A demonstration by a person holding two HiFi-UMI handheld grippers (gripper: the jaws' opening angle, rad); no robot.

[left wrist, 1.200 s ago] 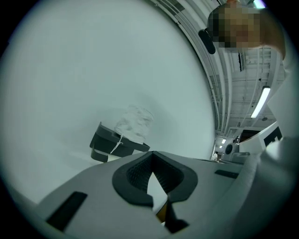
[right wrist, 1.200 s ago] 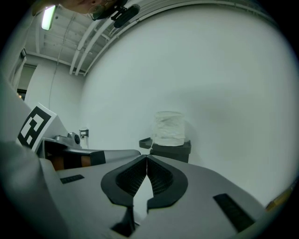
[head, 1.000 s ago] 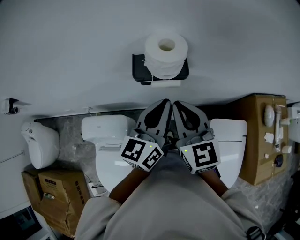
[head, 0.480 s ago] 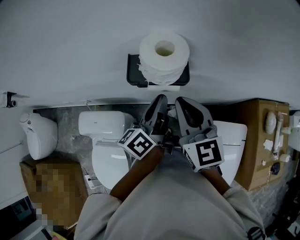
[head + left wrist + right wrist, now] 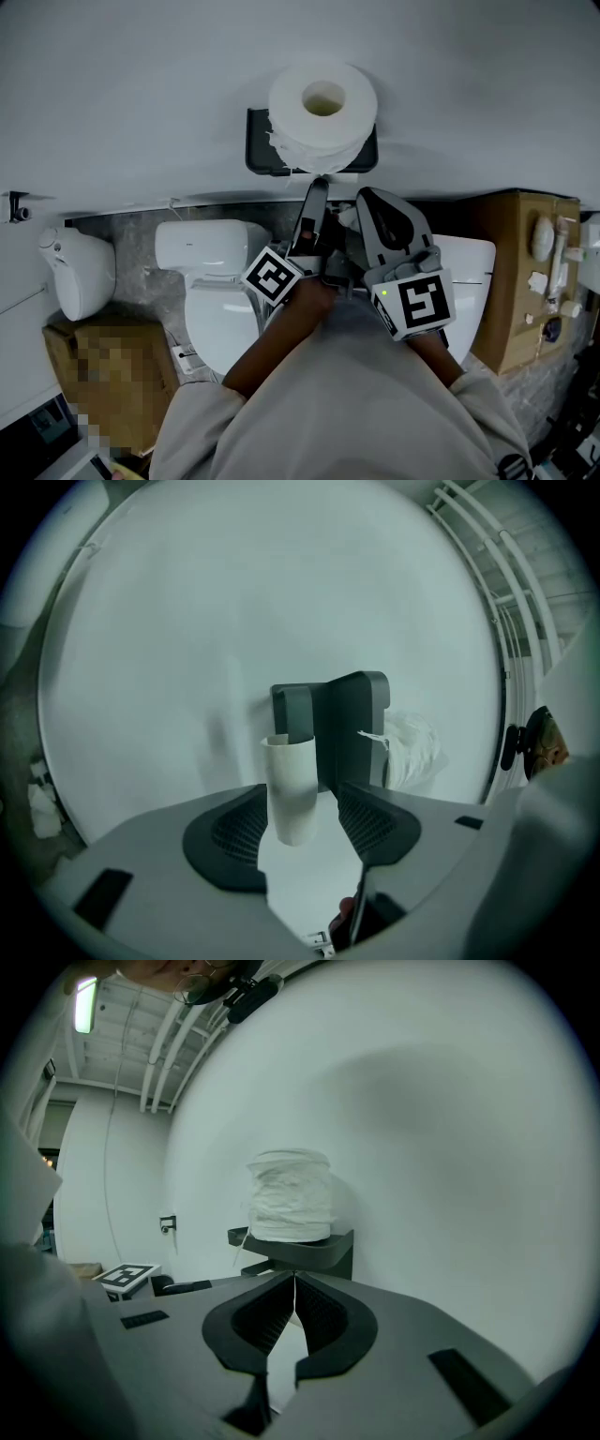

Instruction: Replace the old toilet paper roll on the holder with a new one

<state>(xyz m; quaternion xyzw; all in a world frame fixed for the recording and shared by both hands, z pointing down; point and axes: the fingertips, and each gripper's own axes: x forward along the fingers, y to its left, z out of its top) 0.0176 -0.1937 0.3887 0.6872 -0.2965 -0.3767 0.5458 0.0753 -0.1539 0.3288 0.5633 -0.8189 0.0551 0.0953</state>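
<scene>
Loosely between just-parted ribbed jaws of left gripper (image 5: 302, 797), smooth cardboard tube (image 5: 291, 789); right gripper (image 5: 294, 1281) jaws together.

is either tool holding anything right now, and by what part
Nothing is gripped. The left tool has just been opening its jaws, with the cardboard tube loose between them. The right tool is shut on nothing.

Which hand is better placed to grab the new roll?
Probably the right gripper: empty, though shut, and aimed at the roll. The left gripper has just been opening, the cardboard tube between its fingers.
</scene>
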